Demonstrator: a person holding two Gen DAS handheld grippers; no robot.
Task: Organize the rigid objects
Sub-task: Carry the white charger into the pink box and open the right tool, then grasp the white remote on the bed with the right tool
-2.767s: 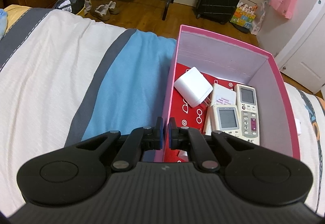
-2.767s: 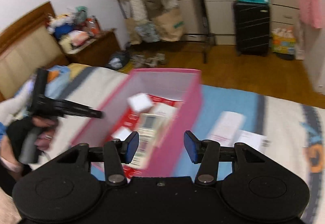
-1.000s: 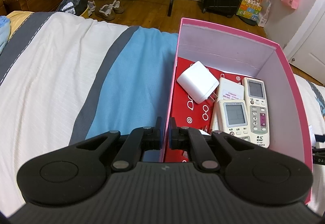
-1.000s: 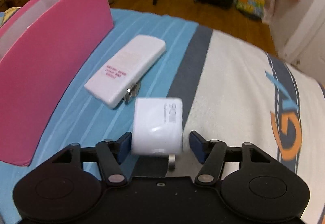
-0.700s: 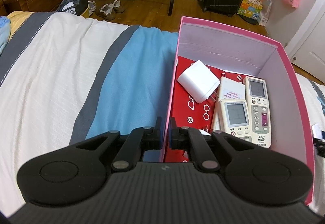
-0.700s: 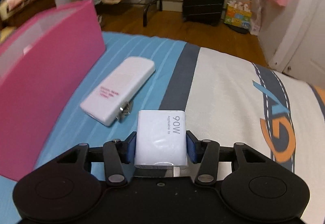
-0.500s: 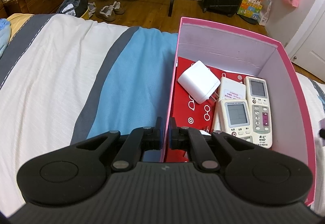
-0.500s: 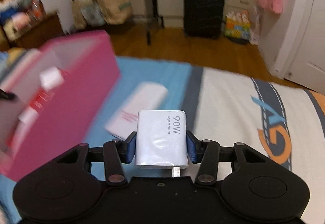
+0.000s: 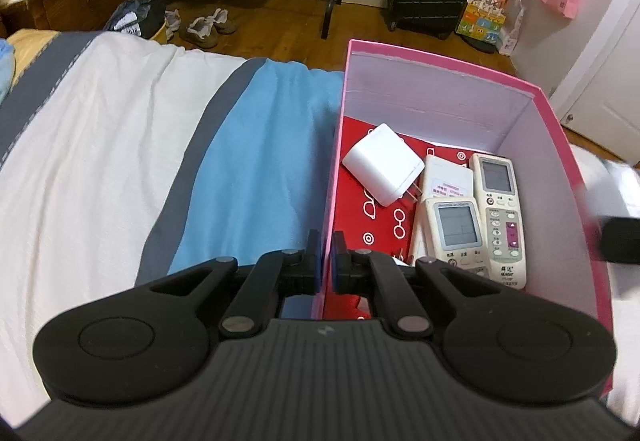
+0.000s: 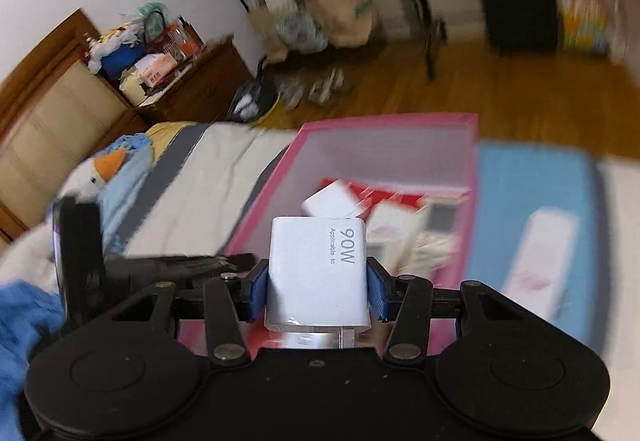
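**So, one charger in the air, box pinned at the edge**

Right now the right gripper [image 10: 318, 291] has its blue pads [image 10: 256, 291] squeezed onto both sides of a white charger [image 10: 318, 273] marked 90W, holding it up above the near end of the pink box [image 10: 384, 121]. That view is pretty smeared, so the stuff in the box looks like streaks from there.

Over on the other side, the left gripper [image 9: 327, 263] is pinched nearly flat on the box's [image 9: 440, 59] left wall, one finger outside and one inside. Inside the box, on the red patterned bottom, there's a second white charger [image 9: 382, 165] lying tilted with its prongs pointing toward the two remotes [image 9: 498, 213], and a flat white adapter [image 9: 446, 179] is tucked partly under them.

One more long white adapter [image 10: 538, 257] sits out on the blue stripe of the bedspread [image 10: 520, 193], just beside the box's outer wall. The box itself sits on the striped bed [image 9: 120, 145].
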